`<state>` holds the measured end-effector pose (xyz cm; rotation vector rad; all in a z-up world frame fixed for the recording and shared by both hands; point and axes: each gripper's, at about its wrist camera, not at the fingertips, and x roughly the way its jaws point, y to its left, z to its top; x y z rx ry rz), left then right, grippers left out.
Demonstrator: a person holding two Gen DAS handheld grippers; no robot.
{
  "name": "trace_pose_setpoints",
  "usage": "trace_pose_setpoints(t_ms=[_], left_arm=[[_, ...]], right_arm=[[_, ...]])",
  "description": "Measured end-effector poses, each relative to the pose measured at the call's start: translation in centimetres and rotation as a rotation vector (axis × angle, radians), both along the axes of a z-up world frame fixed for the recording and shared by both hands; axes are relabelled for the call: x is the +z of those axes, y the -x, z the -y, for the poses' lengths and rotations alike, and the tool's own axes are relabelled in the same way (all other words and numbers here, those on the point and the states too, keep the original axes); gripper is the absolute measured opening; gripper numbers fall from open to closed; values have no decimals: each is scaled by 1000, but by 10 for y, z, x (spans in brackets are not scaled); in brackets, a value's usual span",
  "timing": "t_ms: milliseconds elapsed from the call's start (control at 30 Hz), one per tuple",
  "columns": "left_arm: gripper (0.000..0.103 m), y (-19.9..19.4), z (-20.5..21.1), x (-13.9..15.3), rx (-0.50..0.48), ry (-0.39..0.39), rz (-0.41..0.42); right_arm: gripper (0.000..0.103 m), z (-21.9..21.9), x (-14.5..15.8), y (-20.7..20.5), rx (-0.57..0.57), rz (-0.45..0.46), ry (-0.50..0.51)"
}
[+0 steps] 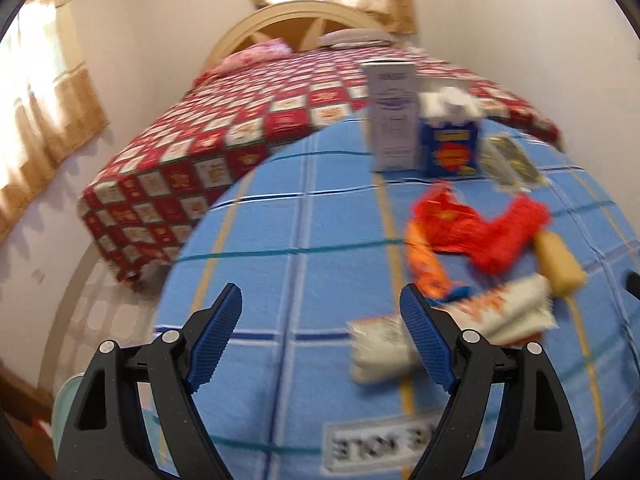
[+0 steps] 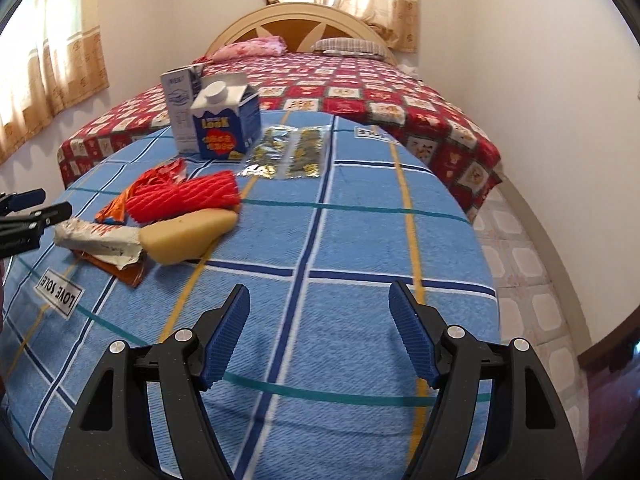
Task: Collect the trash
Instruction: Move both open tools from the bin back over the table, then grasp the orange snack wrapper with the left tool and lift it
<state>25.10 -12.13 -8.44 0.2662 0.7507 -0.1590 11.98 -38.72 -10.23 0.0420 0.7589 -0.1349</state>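
Trash lies on a blue checked cloth [image 2: 360,240]. In the right wrist view, a red foam net [image 2: 188,196], a yellow sponge [image 2: 188,234], a crumpled white wrapper [image 2: 100,240] and an orange wrapper [image 2: 114,210] are heaped at the left. Behind them stand a blue carton [image 2: 226,128] and a white box [image 2: 180,100], with gold foil packets [image 2: 288,154] beside them. My right gripper [image 2: 320,292] is open over bare cloth. My left gripper [image 1: 322,294] is open too, and a white wrapper [image 1: 380,350] lies just left of its right finger. The red net [image 1: 496,236] is further right.
A bed with a red checked cover [image 2: 400,96] and a curved headboard [image 2: 296,28] stands behind the cloth. Tiled floor [image 2: 528,264] drops away to the right of the cloth. Curtained windows [image 1: 44,100] line the left wall.
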Motion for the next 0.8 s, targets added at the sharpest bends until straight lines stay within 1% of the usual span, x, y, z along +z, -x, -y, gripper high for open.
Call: trace_pose_setpoints(t_ms=[33,100,133,167,267,367,500,633,700,800], left_arm=[[85,-9,-4,-3,29,-19,-6],[85,-17,-8,-9,50,-33,-33],[85,-20,-13,-14,50,-34,-64],[85,-19,-16,-15,43,-30,-75],[85,-3,-24,-22,-8,-39,-123],[87,23,-36,-23,-53,-6,-166],[89,57,-44,-22,-84,22,-155],[89,80,-38,-20,-114,41,-116],[89,82,-35,-20,-126,55,-104],[89,85,-19,-20,-179,48,-94]], right_arm=[[71,1,0,1,-4,2,1],[73,3,-1,3,-7,3,-1],[78,4,-1,6,-12,9,2],[81,5,0,6,-14,12,3],[81,7,0,10,-23,18,-6],[81,6,0,13,-25,22,-8],[81,5,-1,15,-25,21,-12],[81,10,-3,24,-63,26,-34],[81,12,-4,30,-70,25,-39],[81,12,-4,39,-69,22,-25]])
